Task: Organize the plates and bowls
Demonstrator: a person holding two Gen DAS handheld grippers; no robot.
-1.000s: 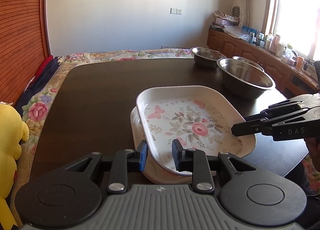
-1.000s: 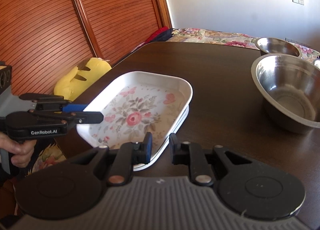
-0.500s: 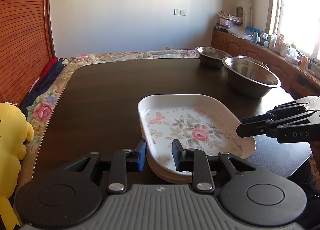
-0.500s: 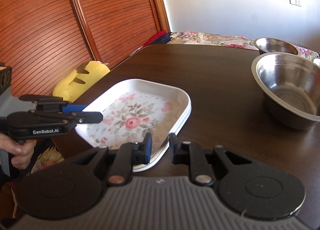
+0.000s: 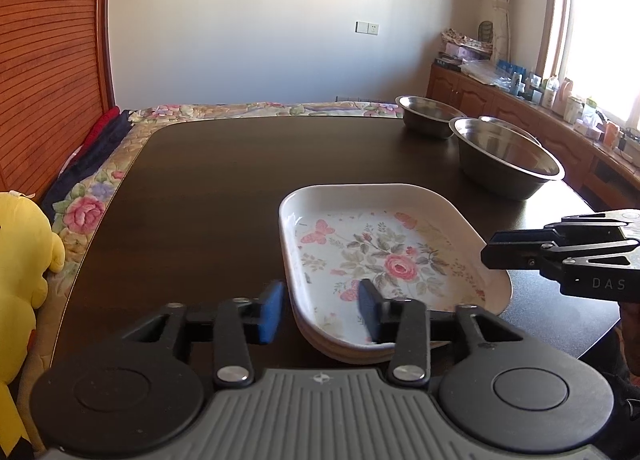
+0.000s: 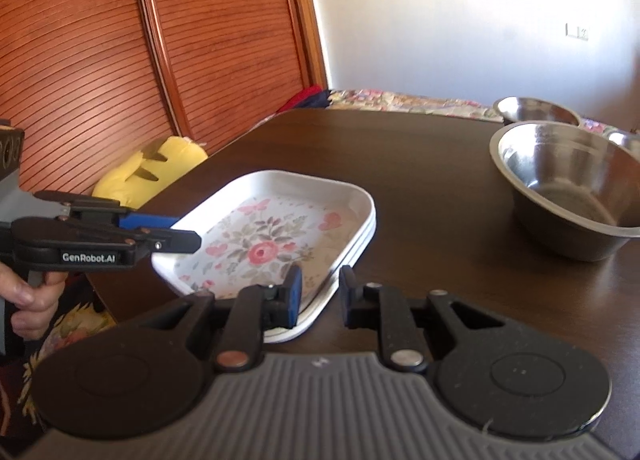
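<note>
1. On the dark wooden table (image 5: 224, 188), the white floral rectangular plates (image 5: 384, 256) now lay nested flat, no longer tilted.
2. The three round steel bowls (image 6: 568, 188) sat well apart beyond, unsorted.
3. The left tool (image 5: 320, 310) had spread wide, releasing the rim.
4. The right tool (image 6: 318, 296) stood narrowly parted, holding nothing; plates seemed done.

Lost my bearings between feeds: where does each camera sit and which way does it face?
Left wrist: on the left tool, at the table's near edge, facing across the stacked floral plates toward the steel bowls; the right tool shows at right.
Right wrist: on the right tool, facing over the same plates toward the slatted wooden doors; the left tool and the hand holding it show at left.
Shared: plates, bowls, table.
</note>
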